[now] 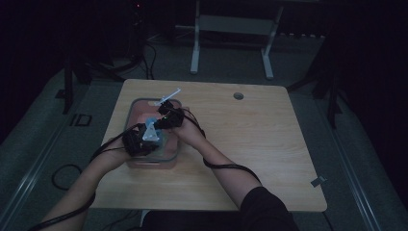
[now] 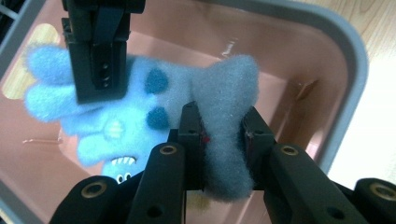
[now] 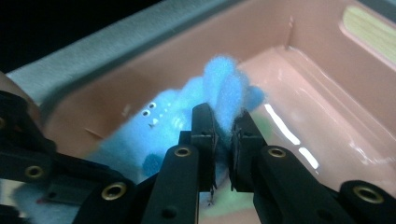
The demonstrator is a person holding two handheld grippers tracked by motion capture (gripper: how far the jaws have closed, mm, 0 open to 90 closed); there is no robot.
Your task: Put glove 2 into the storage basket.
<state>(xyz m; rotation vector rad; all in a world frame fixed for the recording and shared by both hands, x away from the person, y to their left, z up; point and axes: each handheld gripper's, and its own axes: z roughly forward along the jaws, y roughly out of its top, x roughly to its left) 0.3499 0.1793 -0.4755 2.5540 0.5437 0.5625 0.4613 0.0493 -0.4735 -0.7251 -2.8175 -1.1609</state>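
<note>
Both grippers [image 2: 223, 135] clamped on glove [image 2: 140, 112]

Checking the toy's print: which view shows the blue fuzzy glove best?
The left gripper view: the blue fuzzy glove spreads out, spots and face visible. The right gripper view shows a pinched edge; the high view, a pale patch.

Beyond my wooden table [image 1: 250, 144], with its round grommet hole [image 1: 238, 96] upper centre, I see a white frame stand [image 1: 231, 29] at top centre and grey carpet [image 1: 43, 144] on the left.
</note>
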